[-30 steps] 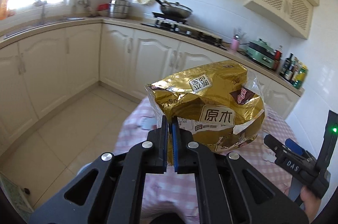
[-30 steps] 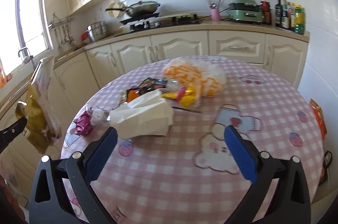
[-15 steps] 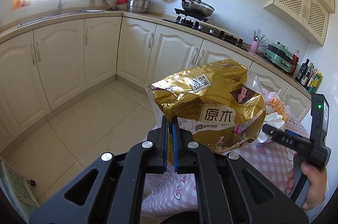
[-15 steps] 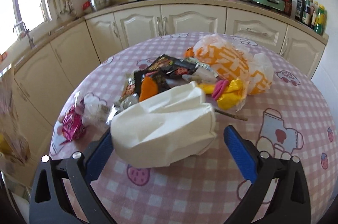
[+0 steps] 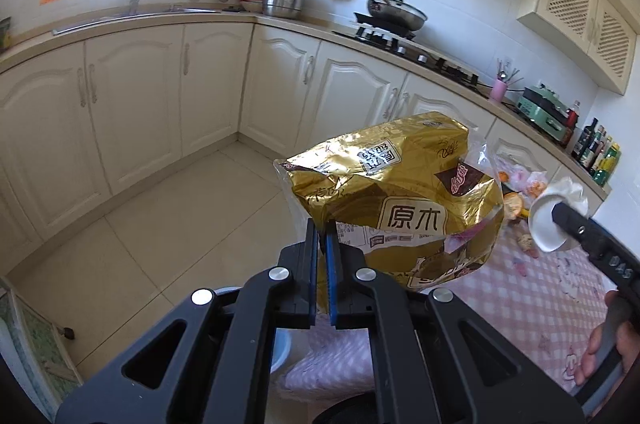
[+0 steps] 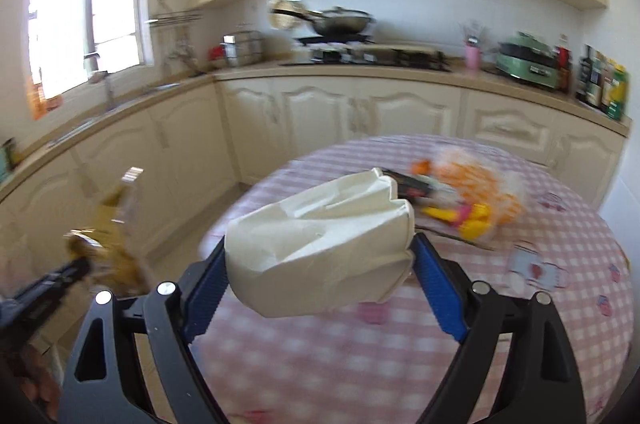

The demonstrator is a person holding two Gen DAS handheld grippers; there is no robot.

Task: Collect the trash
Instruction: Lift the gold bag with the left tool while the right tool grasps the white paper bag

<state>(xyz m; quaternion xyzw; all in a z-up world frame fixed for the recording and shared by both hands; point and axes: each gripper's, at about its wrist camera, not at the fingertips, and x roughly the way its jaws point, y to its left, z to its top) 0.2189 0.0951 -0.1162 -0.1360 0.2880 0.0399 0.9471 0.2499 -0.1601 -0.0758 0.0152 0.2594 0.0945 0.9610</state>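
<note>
Holding the gold bag [image 5: 396,200] pinched at its lower edge, left gripper [image 5: 322,278] has its fingers clamped nearly together, bag hanging off the table's [image 6: 400,352] edge at approx 9 o'clock. Right gripper [image 6: 320,264] is squeezed on the white paper wad [image 6: 320,236], lifted clear of the cloth. So 2 pieces in hand; the orange bag [image 6: 472,180], yellow/pink wrappers [image 6: 466,214] & dark packet [image 6: 412,186] at 1 o'clock are left, imo well under halfway. Vs 0.5 s ago: the wad was lying on the table between wide-open fingers, now it's gripped & up.
</note>
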